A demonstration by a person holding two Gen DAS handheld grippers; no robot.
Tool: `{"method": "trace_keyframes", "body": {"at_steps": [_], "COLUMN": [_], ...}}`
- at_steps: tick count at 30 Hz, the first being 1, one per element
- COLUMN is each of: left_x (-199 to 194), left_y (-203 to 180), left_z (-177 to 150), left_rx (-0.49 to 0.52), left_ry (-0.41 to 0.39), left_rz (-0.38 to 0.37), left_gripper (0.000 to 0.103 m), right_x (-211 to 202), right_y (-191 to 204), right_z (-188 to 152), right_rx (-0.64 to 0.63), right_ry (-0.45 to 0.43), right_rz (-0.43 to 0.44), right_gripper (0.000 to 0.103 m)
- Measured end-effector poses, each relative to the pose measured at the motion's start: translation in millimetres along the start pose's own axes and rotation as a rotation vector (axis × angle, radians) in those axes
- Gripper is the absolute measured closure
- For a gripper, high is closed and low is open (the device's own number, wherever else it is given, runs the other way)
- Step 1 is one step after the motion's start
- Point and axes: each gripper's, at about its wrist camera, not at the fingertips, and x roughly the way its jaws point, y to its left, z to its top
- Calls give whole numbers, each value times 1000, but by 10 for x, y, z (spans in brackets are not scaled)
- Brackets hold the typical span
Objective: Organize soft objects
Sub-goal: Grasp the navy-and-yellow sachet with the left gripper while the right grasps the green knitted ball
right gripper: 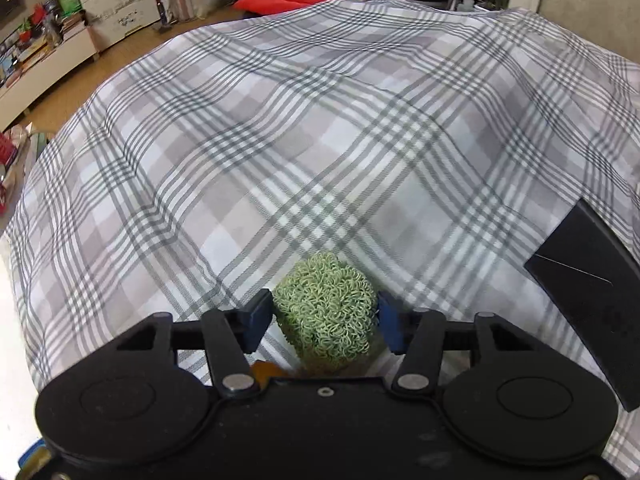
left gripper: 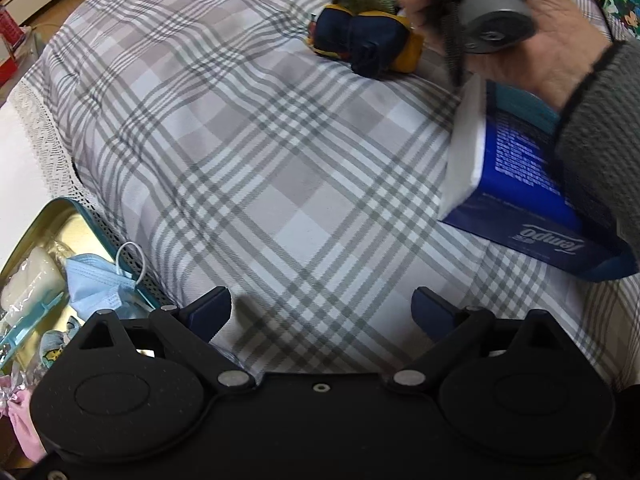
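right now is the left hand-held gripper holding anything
No, the left hand-held gripper is wide open over the bare plaid cloth, with nothing between its fingers.

Black left gripper (left gripper: 322, 312) and right gripper (right gripper: 326, 322), blue-padded jaws, silver pivot screws; grey sleeve (left gripper: 600, 128).

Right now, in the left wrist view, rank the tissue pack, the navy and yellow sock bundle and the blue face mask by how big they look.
1. Tissue pack, though it sits nearer the camera.
2. Sock bundle and face mask: they look alike, and the mask is partly hidden, so no ranking.
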Motion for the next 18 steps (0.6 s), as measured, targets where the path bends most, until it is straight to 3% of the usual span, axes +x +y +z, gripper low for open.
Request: {"method": "trace_keyframes", "body": {"at_steps": [5, 9, 18], "left_x": [-52, -114, -205], "left_y": [26, 84, 74], "left_z": [21, 118, 443], "left_rx": [0, -23, -47], "left_ry": [-11, -29, -69], "left_rz": [20, 27, 49], "left_gripper": [9, 9, 9], "right_x": [-312, -751, -1415], "right_y": [-265, -739, -1909], "right_z": [-66, -285, -1395], "right_rx": [35, 110, 421], "right_ry": [-28, -90, -164], "right_rz": [-16, -64, -229], "right_gripper": [53, 53, 51]}}
